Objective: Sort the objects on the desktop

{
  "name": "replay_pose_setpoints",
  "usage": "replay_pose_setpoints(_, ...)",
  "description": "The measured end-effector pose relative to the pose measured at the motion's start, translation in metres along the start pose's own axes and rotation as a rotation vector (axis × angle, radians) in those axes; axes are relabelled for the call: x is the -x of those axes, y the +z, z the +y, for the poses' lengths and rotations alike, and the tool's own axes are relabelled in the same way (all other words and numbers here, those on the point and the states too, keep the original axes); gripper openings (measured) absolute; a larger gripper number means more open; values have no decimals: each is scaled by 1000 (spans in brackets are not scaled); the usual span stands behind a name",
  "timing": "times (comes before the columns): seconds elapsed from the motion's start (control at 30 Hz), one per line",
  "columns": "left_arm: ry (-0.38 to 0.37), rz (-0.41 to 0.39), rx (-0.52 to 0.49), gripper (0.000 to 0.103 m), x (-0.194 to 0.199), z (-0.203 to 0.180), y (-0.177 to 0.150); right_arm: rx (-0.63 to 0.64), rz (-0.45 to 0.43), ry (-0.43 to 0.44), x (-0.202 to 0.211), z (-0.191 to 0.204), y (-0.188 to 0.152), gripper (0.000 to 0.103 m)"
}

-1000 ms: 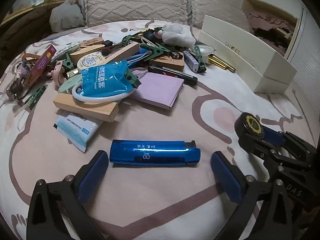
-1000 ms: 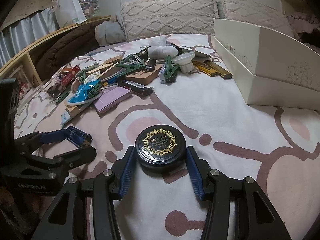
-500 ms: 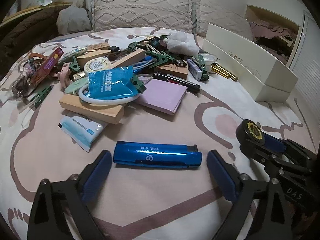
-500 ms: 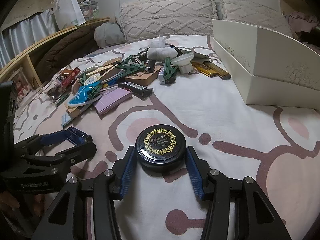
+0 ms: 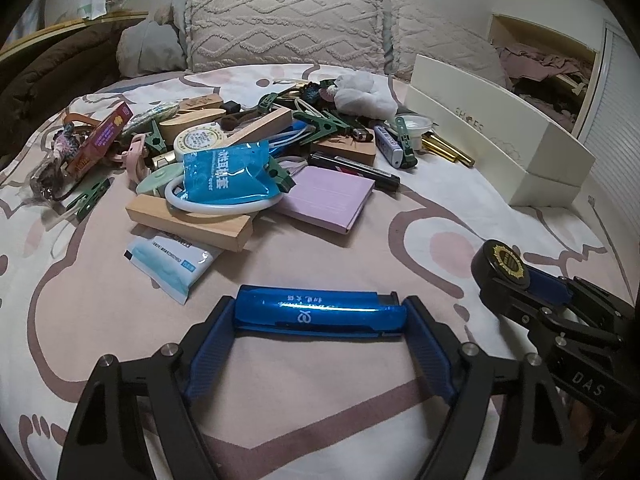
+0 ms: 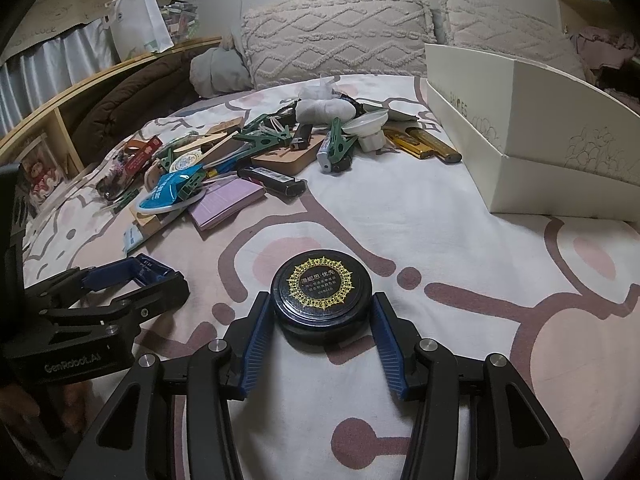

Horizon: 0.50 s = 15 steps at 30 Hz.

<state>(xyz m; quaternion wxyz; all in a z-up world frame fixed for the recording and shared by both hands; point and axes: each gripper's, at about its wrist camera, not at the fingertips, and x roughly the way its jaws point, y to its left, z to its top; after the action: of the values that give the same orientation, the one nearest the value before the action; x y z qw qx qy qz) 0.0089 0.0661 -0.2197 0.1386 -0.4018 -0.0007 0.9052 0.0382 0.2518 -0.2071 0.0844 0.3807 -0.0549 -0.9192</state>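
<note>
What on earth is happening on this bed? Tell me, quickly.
A person is sorting clutter on a patterned bedspread with two handheld grippers. The left gripper has just been closing on a long metallic blue lighter; its pads now meet the lighter's two ends. The right gripper is clamped on a round black tin with a gold emblem. The rest sits heaped beside an open white shoebox.

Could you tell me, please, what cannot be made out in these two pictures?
- White box: its inside is hidden by its near wall in both views.
- Round black tin: gold lid lettering too small to read, right wrist view.
- Items beneath the blue packet: buried by the pile, left wrist view.
- Blue lighter: mostly hidden behind the left gripper, right wrist view.
</note>
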Motion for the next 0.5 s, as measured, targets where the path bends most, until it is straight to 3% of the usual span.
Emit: replay_pose_setpoints(0.5, 5, -3, 19, 83, 10, -5, -3, -16, -11, -17, 6, -3, 1, 50)
